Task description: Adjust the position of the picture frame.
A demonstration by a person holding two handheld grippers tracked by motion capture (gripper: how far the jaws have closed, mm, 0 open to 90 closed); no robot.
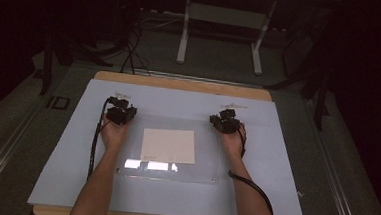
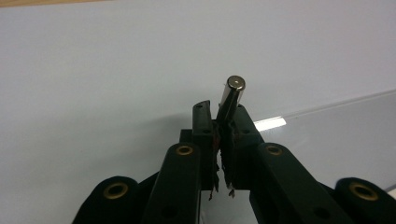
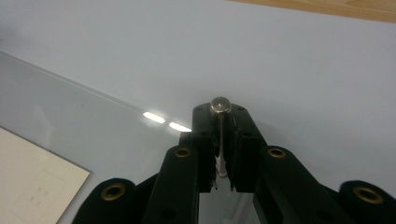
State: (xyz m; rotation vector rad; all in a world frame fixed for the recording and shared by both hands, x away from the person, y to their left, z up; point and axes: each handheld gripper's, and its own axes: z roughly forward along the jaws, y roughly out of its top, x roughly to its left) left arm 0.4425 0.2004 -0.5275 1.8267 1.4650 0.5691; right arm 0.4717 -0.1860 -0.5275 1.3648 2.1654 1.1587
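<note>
A clear plastic sheet (image 1: 205,153) lies on the pale blue mat (image 1: 64,170), with a white paper (image 1: 168,145) in its middle. My left gripper (image 1: 121,114) sits at the sheet's far left corner. In the left gripper view the left gripper (image 2: 222,112) is shut on a short metal pin (image 2: 232,94) that leans slightly right, past the tips. At the far right corner is my right gripper (image 1: 225,122). Its own view shows the right gripper (image 3: 219,112) shut on a second metal pin (image 3: 219,105), upright between the pads. The sheet's edge (image 2: 327,108) runs beside the left jaws.
The mat covers a wooden table (image 1: 180,84) whose far edge shows beyond the grippers. Small pale bits lie on the mat just past each gripper (image 1: 121,94) (image 1: 234,106). A grey desk frame (image 1: 224,19) stands on the floor behind the table. Cables trail along both forearms.
</note>
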